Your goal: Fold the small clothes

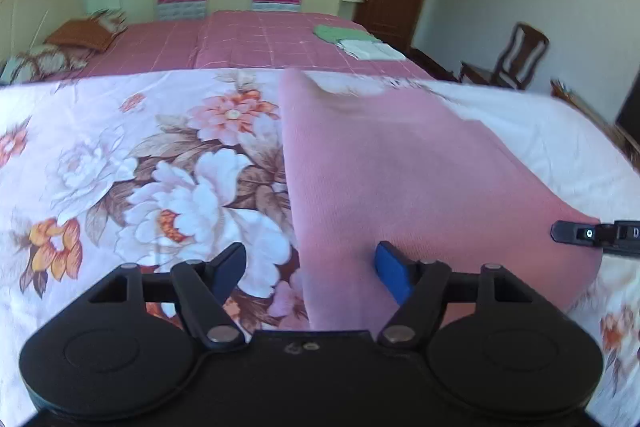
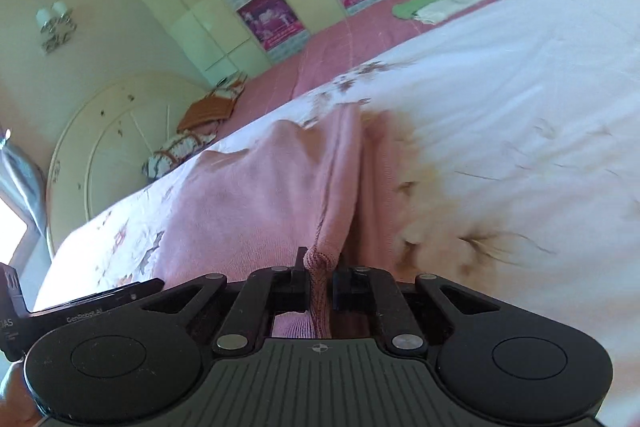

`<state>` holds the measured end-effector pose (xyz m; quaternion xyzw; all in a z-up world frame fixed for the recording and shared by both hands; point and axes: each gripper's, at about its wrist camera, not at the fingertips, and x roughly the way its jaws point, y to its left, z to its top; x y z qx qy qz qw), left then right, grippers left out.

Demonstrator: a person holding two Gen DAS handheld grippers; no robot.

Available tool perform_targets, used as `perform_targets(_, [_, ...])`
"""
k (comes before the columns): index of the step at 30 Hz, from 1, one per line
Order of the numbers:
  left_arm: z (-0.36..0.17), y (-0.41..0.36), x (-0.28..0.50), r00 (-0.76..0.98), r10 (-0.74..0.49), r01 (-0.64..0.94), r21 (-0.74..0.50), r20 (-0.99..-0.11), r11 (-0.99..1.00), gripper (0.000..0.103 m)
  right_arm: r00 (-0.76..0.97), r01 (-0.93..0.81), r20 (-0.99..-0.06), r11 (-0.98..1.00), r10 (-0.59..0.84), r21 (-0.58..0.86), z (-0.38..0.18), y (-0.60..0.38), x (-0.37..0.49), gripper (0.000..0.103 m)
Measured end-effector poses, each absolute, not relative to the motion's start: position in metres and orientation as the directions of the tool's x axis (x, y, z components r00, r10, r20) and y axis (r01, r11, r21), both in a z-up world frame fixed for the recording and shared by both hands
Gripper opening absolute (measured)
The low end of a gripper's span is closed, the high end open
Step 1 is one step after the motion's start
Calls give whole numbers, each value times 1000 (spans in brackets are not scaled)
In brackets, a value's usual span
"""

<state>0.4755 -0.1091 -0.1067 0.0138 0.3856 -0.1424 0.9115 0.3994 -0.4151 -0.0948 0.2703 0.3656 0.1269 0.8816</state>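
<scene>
A pink garment (image 1: 400, 179) lies on the floral sheet (image 1: 140, 167) of the bed. In the left wrist view my left gripper (image 1: 310, 275) is open, its fingers spread over the garment's near left edge, holding nothing. My right gripper shows at the right edge of that view (image 1: 576, 233), at the garment's right corner. In the right wrist view my right gripper (image 2: 318, 275) is shut on a bunched fold of the pink garment (image 2: 256, 195), which rises in ridges ahead of it.
Folded green and white clothes (image 1: 352, 41) lie on the pink quilt (image 1: 248, 43) further back. Pillows (image 1: 80, 35) sit at the far left by the headboard. A wooden chair (image 1: 516, 59) stands at the right; a wardrobe lines the back wall.
</scene>
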Motion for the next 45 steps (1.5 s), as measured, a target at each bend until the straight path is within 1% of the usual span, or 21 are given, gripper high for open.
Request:
perform_targets(2, [-114, -118, 476, 676, -199, 263, -20, -710, 965, 75, 677, -22, -606, 834, 418, 551, -105, -417, 397, 8])
perform_targets(6, [-103, -100, 481, 673, -224, 238, -80, -705, 968, 76, 661, -24, -609, 825, 437, 565, -110, -412, 406, 11])
perform_targets(8, [-93, -89, 482, 704, -231, 231, -92, -672, 969, 74, 701, -29, -583, 832, 412, 553, -96, -422, 403, 24])
perform_targets(9, [-89, -85, 488, 710, -241, 231, -105, -662, 967, 75, 744, -30, -551, 843, 378, 537, -88, -429, 400, 36])
perform_targets(10, [-88, -84, 496, 711, -246, 231, -112, -659, 967, 75, 769, -39, -521, 841, 370, 539, -82, -437, 402, 41])
perform_targets(14, [-94, -91, 538, 682, -274, 234, -153, -678, 960, 73, 755, -34, -528, 828, 388, 560, -84, -449, 452, 40])
perform_targets(15, [-100, -93, 550, 667, -278, 228, -166, -692, 959, 74, 756, -43, -528, 835, 386, 549, -84, -447, 464, 33])
perform_targets(16, [-107, -95, 559, 653, -275, 223, -168, -706, 960, 77, 749, -57, -533, 839, 395, 541, -84, -444, 476, 14])
perform_targets(17, [-116, -96, 567, 641, -251, 214, -145, -726, 966, 80, 732, -77, -538, 835, 419, 545, -88, -440, 488, 9])
perform_targets(19, [-126, -96, 572, 647, -212, 204, -102, -732, 974, 95, 685, -79, -605, 867, 406, 492, -101, -427, 509, 9])
perform_targets(20, [-127, -94, 571, 648, -215, 201, -108, -730, 974, 94, 640, -41, -690, 911, 339, 410, -113, -420, 522, 9])
perform_targets(21, [-122, -91, 566, 648, -225, 207, -116, -728, 971, 88, 647, -38, -683, 909, 339, 415, -118, -422, 523, 9])
perform_targets(22, [-115, -89, 557, 662, -235, 220, -115, -712, 969, 75, 647, -20, -681, 900, 343, 435, -116, -427, 519, 9])
perform_targets(23, [-108, -87, 545, 677, -248, 235, -115, -693, 965, 72, 663, -4, -669, 896, 335, 444, -109, -431, 510, 9])
perform_targets(24, [-103, -85, 531, 686, -269, 257, -121, -677, 959, 72, 689, -9, -645, 893, 331, 449, -100, -434, 496, 11])
perform_targets(26, [-99, -85, 507, 681, -291, 280, -129, -672, 951, 74, 724, -59, -582, 875, 369, 481, -86, -438, 458, 23])
perform_targets(31, [-115, -89, 470, 661, -288, 289, -119, -693, 950, 78, 685, -179, -557, 849, 471, 498, -78, -416, 385, 24])
perform_targets(35, [-120, -86, 456, 681, -246, 276, -70, -690, 959, 88, 596, -168, -690, 904, 411, 393, -112, -392, 369, 23])
perform_targets(38, [-113, -84, 441, 690, -235, 285, -41, -685, 958, 86, 621, -146, -676, 906, 397, 398, -105, -394, 364, 24])
perform_targets(41, [-96, -79, 441, 749, -246, 286, -34, -615, 957, 82, 701, -180, -594, 904, 395, 388, -76, -399, 356, 24])
perform_targets(45, [-69, -100, 492, 756, -345, 345, -109, -557, 932, 81, 763, -218, -528, 917, 374, 334, -49, -388, 400, 24])
